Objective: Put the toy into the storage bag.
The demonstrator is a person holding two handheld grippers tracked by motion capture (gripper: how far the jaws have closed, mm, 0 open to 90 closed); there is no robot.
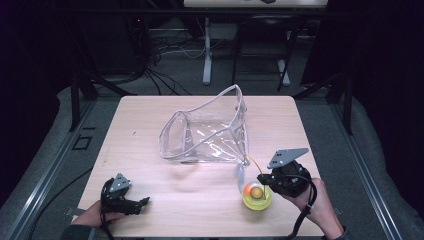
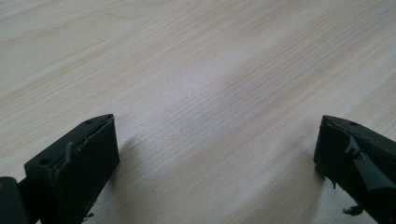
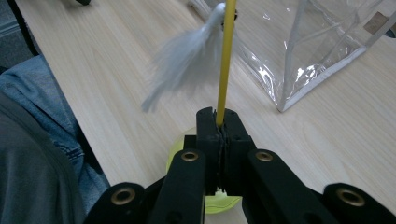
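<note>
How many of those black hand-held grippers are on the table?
2: the left hand-held gripper rests open near the table's front left corner; the right hand-held gripper, front right, pinches a yellow wand.

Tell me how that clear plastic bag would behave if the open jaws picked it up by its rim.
The clear plastic bag would probably sag and fold: its rim already droops unevenly. It looks light, with see-through walls and nothing visible inside. The glossy film may slip between the jaws, so gripping the piped edge seems safer.

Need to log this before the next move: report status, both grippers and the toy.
Right gripper shut on yellow wand, over yellow base. White tassel hangs off wand. Left gripper open, idle on table. Clear bag close beside wand.
</note>
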